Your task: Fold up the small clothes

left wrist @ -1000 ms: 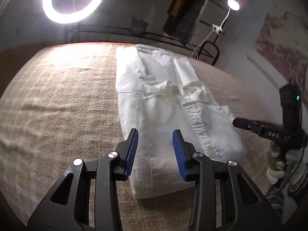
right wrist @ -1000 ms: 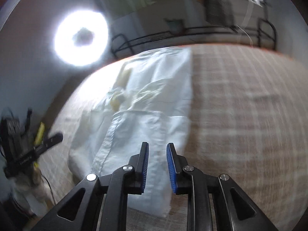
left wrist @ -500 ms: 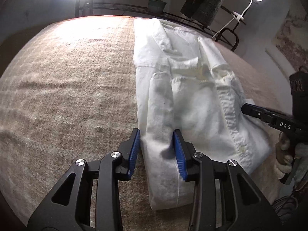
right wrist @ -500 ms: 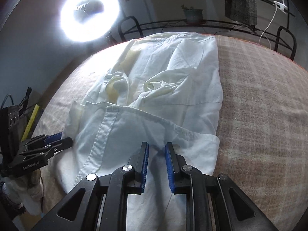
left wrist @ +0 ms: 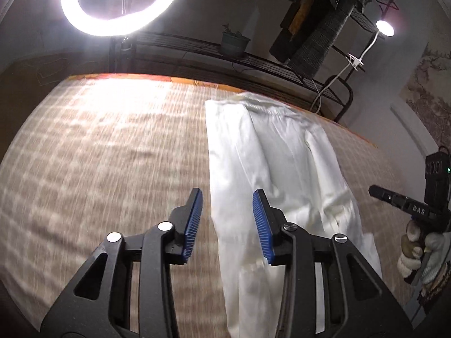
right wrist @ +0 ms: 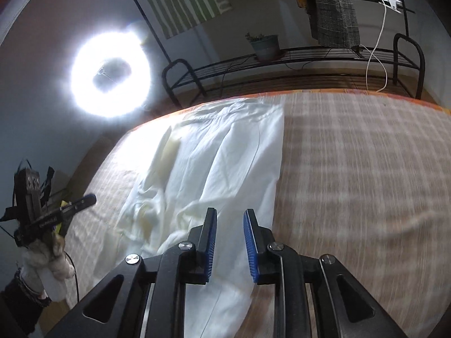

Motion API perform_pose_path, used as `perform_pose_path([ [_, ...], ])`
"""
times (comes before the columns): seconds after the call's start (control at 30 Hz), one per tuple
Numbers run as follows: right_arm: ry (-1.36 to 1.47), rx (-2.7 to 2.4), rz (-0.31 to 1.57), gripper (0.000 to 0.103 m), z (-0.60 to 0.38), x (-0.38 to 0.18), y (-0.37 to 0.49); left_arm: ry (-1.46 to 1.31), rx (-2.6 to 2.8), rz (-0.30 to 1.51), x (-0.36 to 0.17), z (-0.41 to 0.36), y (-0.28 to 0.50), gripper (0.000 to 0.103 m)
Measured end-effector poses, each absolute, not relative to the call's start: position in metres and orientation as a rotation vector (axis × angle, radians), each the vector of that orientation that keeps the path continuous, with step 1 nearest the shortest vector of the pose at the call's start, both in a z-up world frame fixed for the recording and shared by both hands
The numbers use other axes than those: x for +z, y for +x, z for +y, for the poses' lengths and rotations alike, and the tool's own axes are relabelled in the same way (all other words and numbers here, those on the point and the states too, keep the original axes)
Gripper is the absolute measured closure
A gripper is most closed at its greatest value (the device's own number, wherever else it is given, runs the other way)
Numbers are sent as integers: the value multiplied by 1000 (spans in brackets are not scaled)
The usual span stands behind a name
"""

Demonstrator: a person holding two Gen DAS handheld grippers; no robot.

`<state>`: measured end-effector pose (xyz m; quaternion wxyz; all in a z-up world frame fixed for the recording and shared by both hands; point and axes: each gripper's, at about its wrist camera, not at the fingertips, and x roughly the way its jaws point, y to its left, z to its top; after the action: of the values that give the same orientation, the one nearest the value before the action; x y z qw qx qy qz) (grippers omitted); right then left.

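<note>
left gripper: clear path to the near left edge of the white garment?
Probably yes. The left gripper is open, with the white garment's left edge lying between its fingers on the plaid cloth; nothing blocks it.

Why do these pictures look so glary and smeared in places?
Left wrist view: the ring light burns out to white and washes the far end of the checked bedcover; the weave streaks from motion blur, and the fisheye bends the bed's edge. Right wrist view: the ring light blooms into a halo, the bedcover is smeared, the white garment soft.
</note>
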<state>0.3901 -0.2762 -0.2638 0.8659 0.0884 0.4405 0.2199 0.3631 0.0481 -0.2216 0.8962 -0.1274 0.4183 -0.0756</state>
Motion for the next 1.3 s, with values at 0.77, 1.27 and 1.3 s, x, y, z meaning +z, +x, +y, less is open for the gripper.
perform_pose_path([
  [0.77,202,362,997,84,-263,-314,526,3,-170,941,-280,5,475,65],
  [1.27,150,299,984,59,-278,-311,569,-191,-141,985,-285,46,531,44],
  [1.3,167,301,984,59,-279,-311,571,-195,-146,982,-285,45,532,44],
])
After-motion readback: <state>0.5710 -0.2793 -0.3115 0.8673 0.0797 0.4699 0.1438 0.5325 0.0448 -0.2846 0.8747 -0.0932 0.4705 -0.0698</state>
